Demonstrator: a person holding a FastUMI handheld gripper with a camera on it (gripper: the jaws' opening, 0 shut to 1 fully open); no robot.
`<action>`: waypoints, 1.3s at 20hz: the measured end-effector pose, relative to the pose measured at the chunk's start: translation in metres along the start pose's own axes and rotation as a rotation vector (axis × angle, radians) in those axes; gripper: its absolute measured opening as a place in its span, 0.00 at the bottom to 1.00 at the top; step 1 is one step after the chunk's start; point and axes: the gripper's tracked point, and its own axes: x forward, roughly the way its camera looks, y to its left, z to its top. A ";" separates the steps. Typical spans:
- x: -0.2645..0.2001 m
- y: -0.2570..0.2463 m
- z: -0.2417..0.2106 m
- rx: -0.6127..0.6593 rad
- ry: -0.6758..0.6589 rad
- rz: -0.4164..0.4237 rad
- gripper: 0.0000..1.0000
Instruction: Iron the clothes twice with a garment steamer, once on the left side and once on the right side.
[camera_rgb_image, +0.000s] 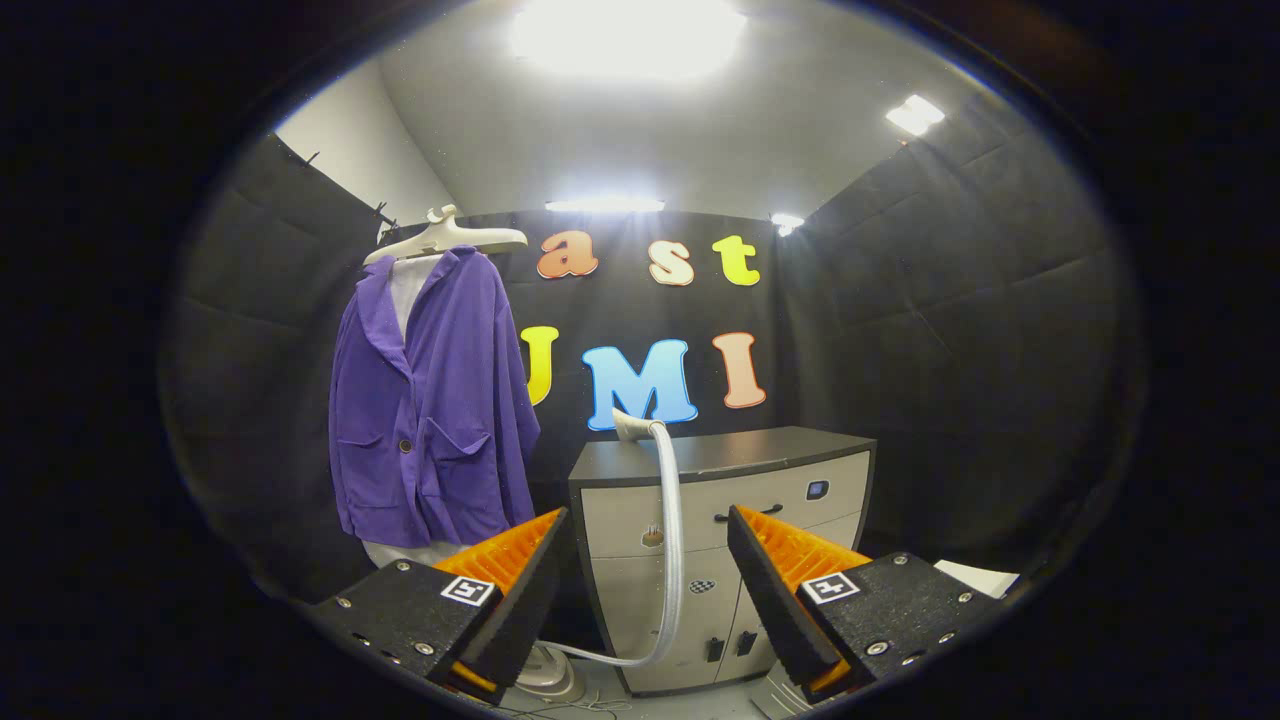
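Note:
A purple jacket (430, 420) hangs on a white hanger (447, 237) over a white form, to the left and well beyond my fingers. The garment steamer's white head (632, 426) rests on top of a cabinet (780, 455), straight ahead between the fingers but far off. Its grey hose (672, 540) drops down the cabinet's front and curves left to the steamer's white base (552, 675) on the floor, partly hidden behind my left finger. My gripper (645, 585) is open, with nothing between its fingers.
The cabinet has a dark top, a beige front with a drawer handle (748, 514) and lower doors. Black cloth walls close the booth on all sides. A white flat thing (985, 577) lies low at the right, beyond the right finger.

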 end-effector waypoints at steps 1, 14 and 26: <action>0.000 0.001 0.000 -0.002 0.000 0.000 0.95; 0.022 0.038 0.055 -0.054 -0.062 0.008 0.95; 0.159 0.033 0.125 -0.048 -0.063 0.161 0.95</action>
